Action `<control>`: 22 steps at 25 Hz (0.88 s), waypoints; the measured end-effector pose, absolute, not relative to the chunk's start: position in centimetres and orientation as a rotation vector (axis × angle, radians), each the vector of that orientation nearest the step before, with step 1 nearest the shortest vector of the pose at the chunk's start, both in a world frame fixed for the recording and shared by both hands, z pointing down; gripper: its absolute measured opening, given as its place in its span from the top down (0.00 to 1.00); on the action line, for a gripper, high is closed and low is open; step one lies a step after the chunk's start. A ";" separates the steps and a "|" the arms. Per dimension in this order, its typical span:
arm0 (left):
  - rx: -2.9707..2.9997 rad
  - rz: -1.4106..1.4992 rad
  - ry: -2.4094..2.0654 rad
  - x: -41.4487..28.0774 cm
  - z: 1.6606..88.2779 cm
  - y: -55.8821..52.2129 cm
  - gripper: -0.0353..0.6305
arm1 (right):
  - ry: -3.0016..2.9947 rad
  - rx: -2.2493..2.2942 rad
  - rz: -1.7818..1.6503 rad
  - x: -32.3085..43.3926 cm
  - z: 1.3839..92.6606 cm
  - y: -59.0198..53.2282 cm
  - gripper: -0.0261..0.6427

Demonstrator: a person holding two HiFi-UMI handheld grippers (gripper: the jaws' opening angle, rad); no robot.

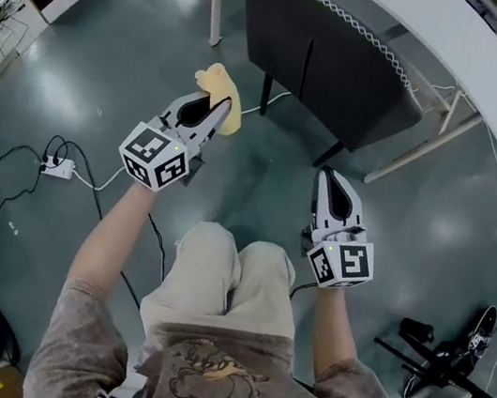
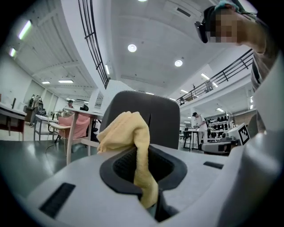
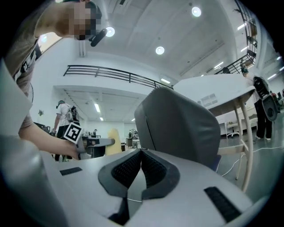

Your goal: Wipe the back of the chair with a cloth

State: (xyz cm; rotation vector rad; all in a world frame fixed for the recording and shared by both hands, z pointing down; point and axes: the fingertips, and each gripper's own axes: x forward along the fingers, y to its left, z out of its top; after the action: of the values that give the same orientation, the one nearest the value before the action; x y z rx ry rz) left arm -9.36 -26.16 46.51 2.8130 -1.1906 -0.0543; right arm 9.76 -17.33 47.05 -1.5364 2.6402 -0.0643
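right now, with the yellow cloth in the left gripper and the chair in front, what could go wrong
The yellow cloth is pinched by one narrow fold in the left gripper, the rest bunched loose; dragging on the chair back could pull it free.
The white table sits close over the chair's top, so a high wipe may knock the gripper against it.
A cabled power strip lies on the floor at left; a snag risk when stepping in.

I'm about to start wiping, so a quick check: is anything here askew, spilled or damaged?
Nothing stands out. The chair stands upright at the table, with no visible damage. The cloth is clamped in the left gripper; the right gripper is shut and empty. Only loose cables trail on the floor.
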 end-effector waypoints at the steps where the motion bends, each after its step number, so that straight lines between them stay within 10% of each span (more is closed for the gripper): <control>1: 2.807 -0.052 -1.190 -9.9 44.4 -26.5 0.87 | 2.655 -1.532 -0.079 9.0 45.2 -17.7 0.92; 22: 2.755 -0.001 -1.097 -13.2 7.0 -27.4 0.87 | 2.706 -1.545 -0.131 4.7 5.9 -20.7 0.92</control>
State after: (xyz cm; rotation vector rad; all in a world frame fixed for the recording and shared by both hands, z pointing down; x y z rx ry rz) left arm -13.23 -27.35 7.01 2.7555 -1.0968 -0.0007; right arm 4.68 -20.70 5.87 -1.5451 2.7060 -0.1312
